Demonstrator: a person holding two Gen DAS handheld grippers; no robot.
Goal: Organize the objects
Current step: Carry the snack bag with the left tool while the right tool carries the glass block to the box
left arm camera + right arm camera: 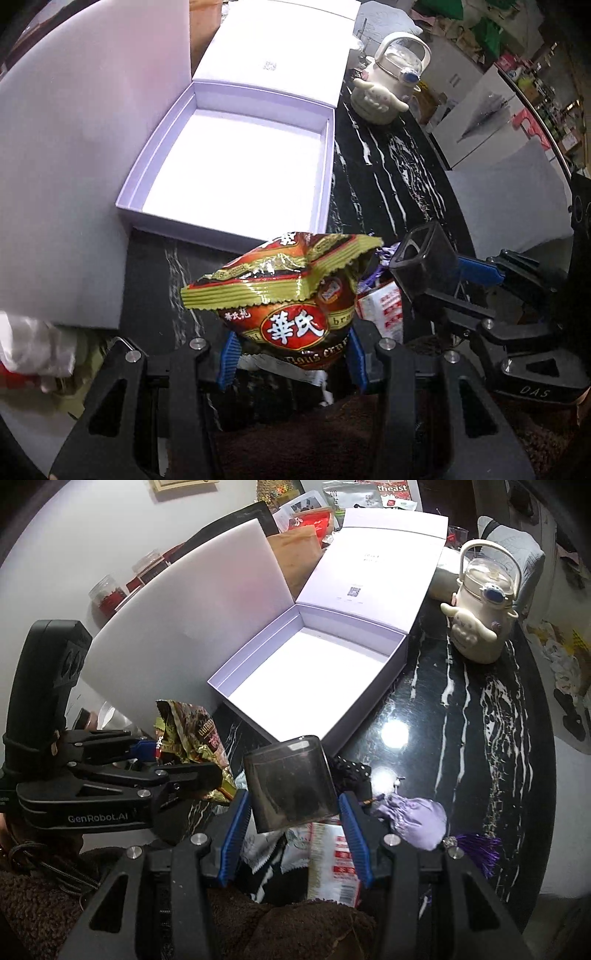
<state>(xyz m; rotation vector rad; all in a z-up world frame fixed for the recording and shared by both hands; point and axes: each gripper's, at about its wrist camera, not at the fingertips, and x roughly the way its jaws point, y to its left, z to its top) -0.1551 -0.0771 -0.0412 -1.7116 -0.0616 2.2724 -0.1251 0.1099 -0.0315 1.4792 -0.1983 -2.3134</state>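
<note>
**Operator:** Left gripper (291, 354) first, from its own camera: I see its blue pads pressed on either side of a red-and-gold snack packet (284, 295), so it holds that packet, crumpled and lifted, with the top seam flopping over. Just beyond it sits the open lavender box (236, 162), its lid (273, 62) folded back flat behind it. The packet hangs short of the box's near wall, over the black marble table (391, 177).

**Observer:** And to the side?

**Operator:** On the right of that view I see the right gripper (424, 266) carrying a dark smoky square container (421, 254). Further back a cream kettle-shaped bottle (388, 85) stands upright on the table, near the box's right side. A large white board (74, 158) lies against the box's left.

**Observer:** Now the right wrist view.

**Operator:** Right gripper (295, 830): I see the blue pads clamped on the two flanks of the dark container (291, 786), so it is held, mouth tilted away. It sits just in front of the box's (314, 672) near corner, not inside. The box interior is bare white. At the left, the left gripper (184, 768) shows with the snack packet (192, 734) in its grip. A lilac pouch (417, 819) lies on the table (480, 738) to the right of my fingers, and white-and-red packets (332, 860) lie beneath them. The cream bottle (480, 620) stands far right.
</note>
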